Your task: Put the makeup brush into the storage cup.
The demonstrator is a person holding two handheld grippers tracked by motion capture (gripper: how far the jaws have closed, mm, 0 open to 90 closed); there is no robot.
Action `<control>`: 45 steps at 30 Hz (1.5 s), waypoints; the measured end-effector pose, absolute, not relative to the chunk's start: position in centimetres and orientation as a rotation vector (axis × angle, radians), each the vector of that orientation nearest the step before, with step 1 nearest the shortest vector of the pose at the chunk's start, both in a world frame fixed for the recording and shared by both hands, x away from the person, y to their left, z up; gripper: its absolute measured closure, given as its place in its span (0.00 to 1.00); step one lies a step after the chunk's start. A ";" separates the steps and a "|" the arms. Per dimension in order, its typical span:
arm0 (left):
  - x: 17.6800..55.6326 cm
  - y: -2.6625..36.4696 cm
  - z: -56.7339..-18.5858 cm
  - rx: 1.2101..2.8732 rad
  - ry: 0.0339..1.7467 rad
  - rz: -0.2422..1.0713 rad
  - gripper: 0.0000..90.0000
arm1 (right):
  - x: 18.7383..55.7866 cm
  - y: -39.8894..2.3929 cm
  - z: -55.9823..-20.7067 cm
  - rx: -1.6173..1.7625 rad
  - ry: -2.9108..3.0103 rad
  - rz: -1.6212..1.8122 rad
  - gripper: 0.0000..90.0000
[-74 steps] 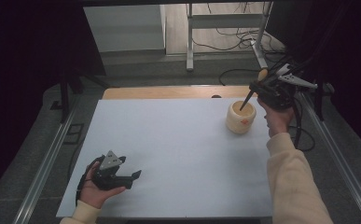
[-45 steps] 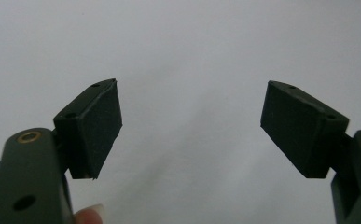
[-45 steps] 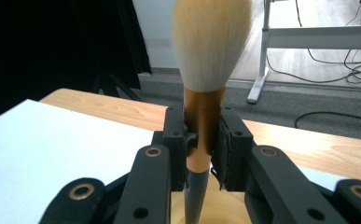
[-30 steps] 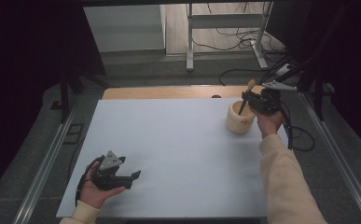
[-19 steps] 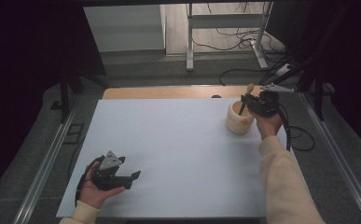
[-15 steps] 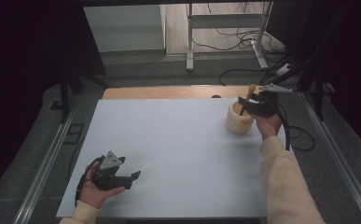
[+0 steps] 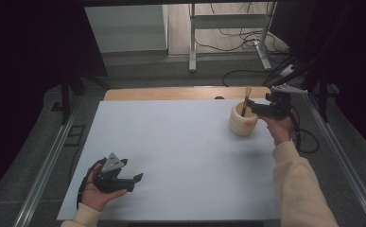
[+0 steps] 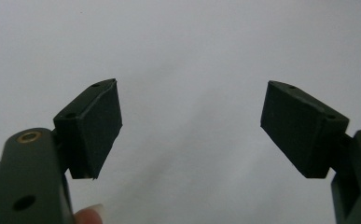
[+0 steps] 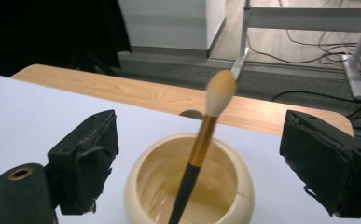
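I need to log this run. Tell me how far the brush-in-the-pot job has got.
Done: the brush stands handle-down in the cream pot, leaning on its rim with bristles up. In hand: the right tongs have just been opening; their pads stand wide on either side of the brush, not touching it. Left: pull the right tongs back from the pot, probably. The left tongs rest open on the white table, holding nothing.

Table sheet (image 7: 180, 142) evenly bright, surroundings dark; soft shadows; close-up tool views slightly blurred.
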State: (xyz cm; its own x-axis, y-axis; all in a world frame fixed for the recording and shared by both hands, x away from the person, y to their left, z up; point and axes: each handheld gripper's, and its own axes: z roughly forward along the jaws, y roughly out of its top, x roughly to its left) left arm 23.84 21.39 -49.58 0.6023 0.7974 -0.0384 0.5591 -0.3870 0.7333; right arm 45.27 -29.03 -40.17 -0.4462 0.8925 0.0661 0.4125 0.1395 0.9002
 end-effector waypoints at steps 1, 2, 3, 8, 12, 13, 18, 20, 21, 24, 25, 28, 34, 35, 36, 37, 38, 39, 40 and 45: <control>23.9 21.4 -49.6 2.096 1.070 0.417 0.23 | 44.9 -29.0 -39.9 1.234 1.949 1.277 0.12; 23.9 21.5 -49.6 2.093 1.071 0.417 0.23 | 44.9 -29.0 -39.9 1.234 1.949 1.277 0.12; 23.9 21.5 -49.6 2.092 1.072 0.417 0.23 | 44.7 -28.9 -39.8 1.228 1.960 1.280 0.11; 23.9 21.6 -49.6 2.093 1.075 0.413 0.23 | 44.0 -28.5 -39.5 1.196 2.016 1.295 0.10; 23.9 21.6 -49.7 2.091 1.080 0.414 0.23 | 43.5 -28.3 -39.5 1.172 2.043 1.300 0.10; 23.9 21.7 -49.7 2.091 1.081 0.414 0.23 | 43.3 -28.3 -39.5 1.167 2.047 1.300 0.10; 23.8 21.7 -49.6 2.088 1.087 0.420 0.23 | 42.6 -28.5 -39.8 1.165 2.056 1.312 0.10; 23.8 21.7 -49.6 2.088 1.090 0.423 0.23 | 42.3 -28.6 -39.9 1.158 2.072 1.311 0.10; 23.8 21.7 -49.6 2.086 1.091 0.422 0.23 | 42.1 -28.7 -39.9 1.149 2.075 1.314 0.10; 23.9 21.7 -49.7 2.090 1.094 0.421 0.23 | 41.4 -28.9 -40.1 1.143 2.096 1.315 0.10; 23.9 21.7 -49.8 2.092 1.093 0.421 0.23 | 41.0 -29.0 -40.3 1.137 2.106 1.313 0.10; 23.8 21.6 -49.9 2.096 1.094 0.416 0.23 | 40.3 -29.2 -40.5 1.130 2.110 1.316 0.11; 23.8 21.8 -49.8 2.093 1.098 0.425 0.23 | 38.1 -30.1 -41.1 1.104 2.145 1.311 0.11; 23.8 21.8 -49.8 2.093 1.097 0.424 0.23 | 37.7 -30.2 -41.2 1.099 2.151 1.305 0.12; 23.9 21.7 -49.8 2.097 1.095 0.425 0.23 | 37.3 -30.3 -41.4 1.095 2.157 1.293 0.12; 24.0 21.7 -49.9 2.098 1.096 0.424 0.23 | 36.4 -30.5 -41.7 1.086 2.172 1.271 0.12; 24.1 21.7 -49.9 2.098 1.098 0.421 0.23 | 36.4 -30.5 -41.7 1.086 2.172 1.271 0.12; 24.1 21.7 -49.9 2.103 1.097 0.421 0.23 | 36.0 -30.6 -41.9 1.083 2.174 1.267 0.12; 24.2 21.6 -50.0 2.104 1.098 0.421 0.23 | 35.6 -30.8 -42.1 1.085 2.177 1.263 0.13; 24.3 21.6 -50.1 2.115 1.091 0.419 0.23 | 34.0 -31.4 -43.0 1.086 2.201 1.226 0.14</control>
State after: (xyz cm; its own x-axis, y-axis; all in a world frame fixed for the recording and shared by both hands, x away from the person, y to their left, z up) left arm 24.28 21.60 -50.11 0.5908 0.8061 -0.0341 0.5759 -0.3917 0.7176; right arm 33.98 -31.38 -42.99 -0.6205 0.7837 0.0283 0.4367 0.3154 0.8425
